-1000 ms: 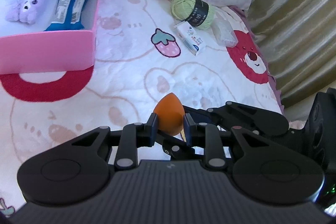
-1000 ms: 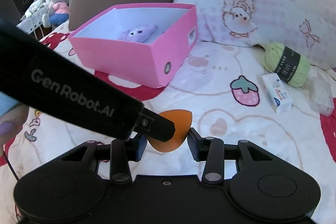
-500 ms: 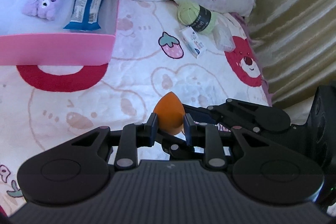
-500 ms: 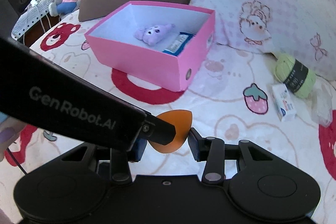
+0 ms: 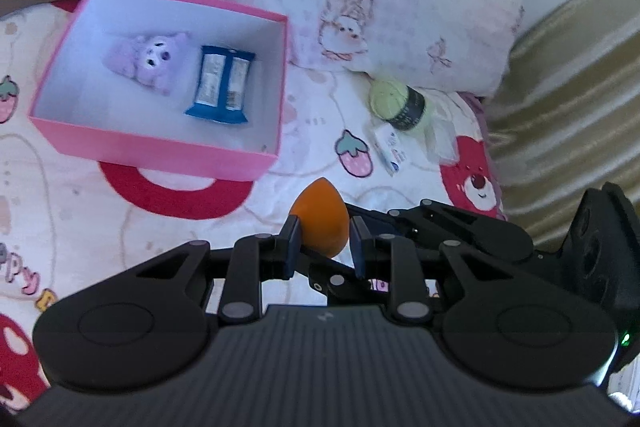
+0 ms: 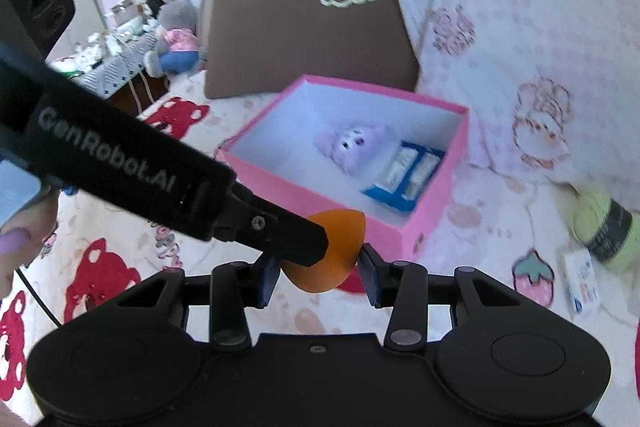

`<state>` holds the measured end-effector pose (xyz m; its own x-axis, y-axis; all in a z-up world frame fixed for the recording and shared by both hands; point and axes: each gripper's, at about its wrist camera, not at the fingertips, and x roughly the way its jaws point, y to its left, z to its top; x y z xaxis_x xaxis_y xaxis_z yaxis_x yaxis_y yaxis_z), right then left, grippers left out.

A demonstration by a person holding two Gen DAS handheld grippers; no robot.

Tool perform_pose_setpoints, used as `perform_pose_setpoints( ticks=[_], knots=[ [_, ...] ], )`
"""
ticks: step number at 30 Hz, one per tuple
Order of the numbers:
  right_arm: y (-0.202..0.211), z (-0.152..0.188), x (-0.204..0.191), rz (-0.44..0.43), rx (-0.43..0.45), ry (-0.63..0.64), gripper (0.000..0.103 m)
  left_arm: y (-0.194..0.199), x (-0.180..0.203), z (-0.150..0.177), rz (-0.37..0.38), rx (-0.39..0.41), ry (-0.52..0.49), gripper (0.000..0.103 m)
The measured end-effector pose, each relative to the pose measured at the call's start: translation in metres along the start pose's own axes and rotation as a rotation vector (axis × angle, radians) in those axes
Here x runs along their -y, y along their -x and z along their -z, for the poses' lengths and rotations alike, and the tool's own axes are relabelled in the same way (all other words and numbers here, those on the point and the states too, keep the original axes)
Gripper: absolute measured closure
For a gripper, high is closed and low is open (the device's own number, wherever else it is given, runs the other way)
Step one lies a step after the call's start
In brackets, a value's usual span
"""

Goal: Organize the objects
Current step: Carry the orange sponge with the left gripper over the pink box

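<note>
Left wrist view: my left gripper (image 5: pixel 323 241) is clamped on the orange sponge egg (image 5: pixel 322 219), pads pressing both flanks, jaws narrow. My right gripper (image 5: pixel 362 227) comes in from 3 o'clock, its fingers reaching the same egg. The pink box (image 5: pixel 160 147) lies at 11 o'clock on the bed (image 5: pixel 120 227), holding a purple plush (image 5: pixel 150 61) and a blue packet (image 5: pixel 222 85).

Right wrist view: right gripper (image 6: pixel 318 269) part open around the egg (image 6: pixel 324 251); the pads look close on it, but real pressure I cannot confirm (left finger hides one side). Box (image 6: pixel 304 191) at 12 o'clock.

Step, as I judge it: carrying the egg to the box. Next: travel over the rim, then release.
</note>
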<state>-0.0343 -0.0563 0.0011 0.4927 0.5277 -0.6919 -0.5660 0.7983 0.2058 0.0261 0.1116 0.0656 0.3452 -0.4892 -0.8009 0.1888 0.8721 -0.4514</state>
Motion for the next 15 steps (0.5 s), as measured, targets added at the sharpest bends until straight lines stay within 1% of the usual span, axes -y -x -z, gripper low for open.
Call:
perform_pose_setpoints(
  ticks=[2,6,10,15],
  knots=[
    [-0.002,-0.009,0.000,-0.017,-0.004,0.004,0.055,0.003,0.001,-0.009,-0.026,-0.006,-0.004,0.079],
    [-0.008,-0.027,0.000,-0.024,0.006,0.032,0.056,0.008,-0.001,-0.024,-0.059,0.015,-0.009,0.079],
    [-0.021,-0.044,-0.001,-0.007,-0.007,0.058,0.056,0.005,-0.012,-0.038,-0.058,0.035,0.035,0.079],
    [-0.044,-0.067,0.007,0.006,-0.026,0.074,0.056,-0.006,-0.030,-0.061,-0.059,0.065,0.079,0.079]
  ],
)
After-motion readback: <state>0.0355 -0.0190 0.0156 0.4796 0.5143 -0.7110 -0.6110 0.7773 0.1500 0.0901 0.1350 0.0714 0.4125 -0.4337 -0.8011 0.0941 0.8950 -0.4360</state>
